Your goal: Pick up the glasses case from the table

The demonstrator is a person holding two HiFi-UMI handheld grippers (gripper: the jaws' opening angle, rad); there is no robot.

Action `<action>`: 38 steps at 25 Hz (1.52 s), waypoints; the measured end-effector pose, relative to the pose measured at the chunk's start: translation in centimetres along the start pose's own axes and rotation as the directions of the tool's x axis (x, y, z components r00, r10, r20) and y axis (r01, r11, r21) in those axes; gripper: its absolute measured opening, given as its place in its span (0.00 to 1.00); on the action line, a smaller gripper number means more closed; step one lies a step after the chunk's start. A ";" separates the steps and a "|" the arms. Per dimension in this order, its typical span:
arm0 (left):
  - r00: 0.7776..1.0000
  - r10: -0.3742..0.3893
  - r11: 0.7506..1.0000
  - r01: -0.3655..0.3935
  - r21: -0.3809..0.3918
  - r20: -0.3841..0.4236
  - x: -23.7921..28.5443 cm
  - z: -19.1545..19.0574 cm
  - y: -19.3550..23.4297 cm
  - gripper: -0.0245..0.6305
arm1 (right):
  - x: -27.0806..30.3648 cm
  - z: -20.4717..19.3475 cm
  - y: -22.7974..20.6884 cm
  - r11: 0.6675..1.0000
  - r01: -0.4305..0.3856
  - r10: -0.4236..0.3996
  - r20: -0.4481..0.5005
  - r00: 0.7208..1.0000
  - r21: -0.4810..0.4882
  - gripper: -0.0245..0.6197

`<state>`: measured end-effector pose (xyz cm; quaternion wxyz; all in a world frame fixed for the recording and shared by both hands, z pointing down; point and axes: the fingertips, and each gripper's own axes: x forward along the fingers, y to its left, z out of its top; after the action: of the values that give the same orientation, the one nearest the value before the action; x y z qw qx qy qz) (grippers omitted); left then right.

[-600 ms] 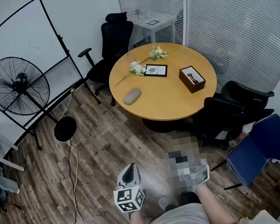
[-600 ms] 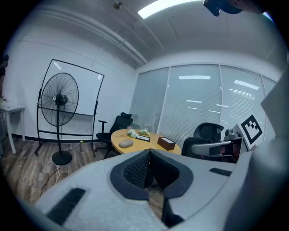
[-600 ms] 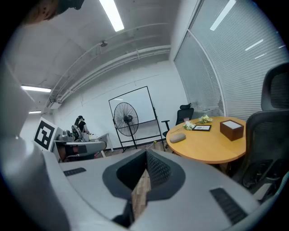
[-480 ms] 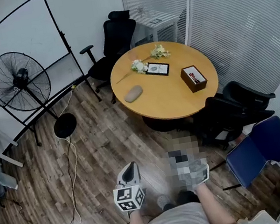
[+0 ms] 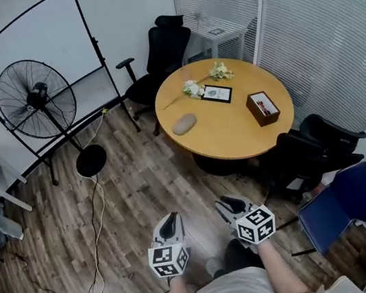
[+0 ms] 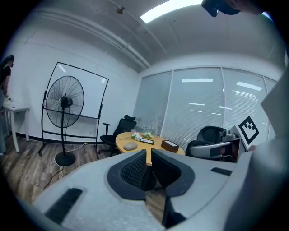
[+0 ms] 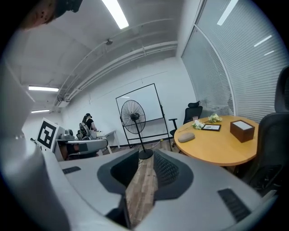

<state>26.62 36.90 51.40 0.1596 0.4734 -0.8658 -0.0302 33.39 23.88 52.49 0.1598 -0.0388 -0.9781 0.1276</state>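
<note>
You are standing on the wood floor, well apart from the round surface (image 5: pixel 236 130), holding both tongs low in front of you. The left tongs (image 5: pixel 169 220) are sitting almost shut, with only a thin slit showing, and they are holding nothing. The right tongs (image 5: pixel 228 202) are sitting a little open. Only floor is showing in the gap, so they are holding nothing too.

The glasses case (image 5: pixel 184 124), a grey rounded lump, is lying on the surface near its left rim, as the head view shows it. Nothing is touching it.

I am guessing the job now is getting close. Try walking to that left rim, where no chair is blocking you. The black chair (image 5: pixel 293 159) is crowding the near right side of the surface.

While walking, be opening one pair of tongs wider than the case. Then be bringing them in low over the surface, one jaw on each long side, and squeezing softly so the smooth case is not slipping out.
</note>
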 end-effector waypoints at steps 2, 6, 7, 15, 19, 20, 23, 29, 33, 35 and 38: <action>1.000 0.005 1.000 -0.005 0.000 -0.004 0.1 -0.1 0.4 0.13 | 0.3 0.0 -0.1 1.000 -0.005 0.005 0.002 1.000 0.010 0.23; 1.000 0.018 1.000 -0.018 0.001 -0.007 0.4 0.1 1.0 0.20 | 1.0 -0.2 -0.7 1.000 -0.011 0.011 -0.005 1.000 0.029 0.30; 1.000 0.022 1.000 -0.022 0.003 -0.007 0.4 0.1 1.3 0.21 | 1.4 -0.2 -0.7 0.999 -0.013 0.014 -0.007 1.000 0.030 0.32; 0.999 0.046 0.999 -0.046 0.006 -0.001 2.4 1.4 4.2 0.25 | 5.5 0.9 -1.3 0.998 -0.044 0.044 -0.003 0.999 0.049 0.40; 0.999 0.043 0.999 -0.043 -0.017 0.020 4.4 2.9 5.6 0.25 | 7.9 1.7 -2.0 0.997 -0.061 0.062 -0.012 0.998 0.051 0.40; 0.999 0.044 0.999 -0.043 -0.018 0.021 5.1 3.1 5.9 0.25 | 8.5 2.0 -2.3 0.997 -0.066 0.067 -0.014 0.998 0.047 0.41; 0.999 0.037 0.999 -0.037 -0.011 0.011 7.4 3.4 6.8 0.25 | 10.6 2.8 -3.7 0.997 -0.068 0.069 -0.016 0.997 0.047 0.42; 0.999 0.033 0.999 -0.033 0.001 -0.015 12.2 5.4 9.3 0.25 | 14.9 5.0 -6.7 0.995 -0.059 0.061 -0.022 0.998 0.077 0.43; 0.999 0.032 0.999 -0.032 0.007 -0.024 15.4 7.0 10.9 0.26 | 17.9 6.6 -8.6 0.994 -0.060 0.062 -0.024 0.998 0.088 0.43; 0.999 0.032 0.999 -0.031 0.007 -0.035 17.1 7.4 11.7 0.26 | 19.2 7.1 -9.5 0.994 -0.058 0.061 -0.031 0.998 0.092 0.43; 0.999 0.026 1.000 -0.026 0.009 -0.046 19.6 8.3 12.7 0.26 | 21.2 8.1 -11.2 0.993 -0.049 0.053 -0.038 0.998 0.105 0.44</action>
<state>3.94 26.79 50.96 0.1777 0.4633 -0.8681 -0.0136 10.29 13.64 54.40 0.1783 -0.0580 -0.9654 0.1814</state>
